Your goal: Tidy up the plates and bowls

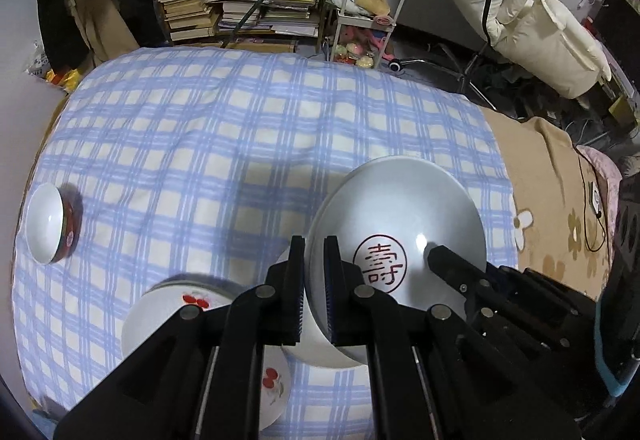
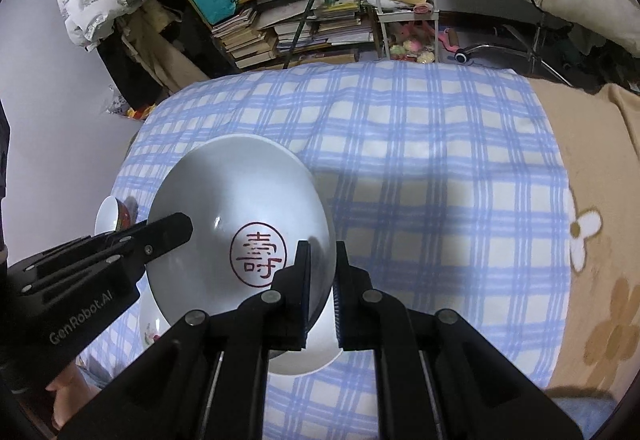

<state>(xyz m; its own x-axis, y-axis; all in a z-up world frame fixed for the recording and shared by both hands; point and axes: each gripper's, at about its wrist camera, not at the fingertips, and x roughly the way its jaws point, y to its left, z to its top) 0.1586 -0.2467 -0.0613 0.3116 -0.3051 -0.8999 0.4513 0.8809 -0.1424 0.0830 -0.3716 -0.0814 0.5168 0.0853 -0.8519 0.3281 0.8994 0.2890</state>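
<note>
Above a blue-and-white checked cloth [image 1: 240, 127], both black two-finger grippers clamp opposite rims of a large white ceramic bowl [image 1: 400, 224] stamped with a red circled Chinese character: left gripper [image 1: 314, 288], right gripper [image 2: 322, 292]. "GenRobot.AI" marks the left gripper's housing. Left of the bowl sit a cherry-patterned white plate [image 1: 200, 304] and a small red-sided bowl [image 1: 50, 224].

A red circled character 壽 is showing inside the bowl [image 2: 240, 224]; "GenRobot.AI" is showing on the left gripper [image 2: 176, 230].
</note>
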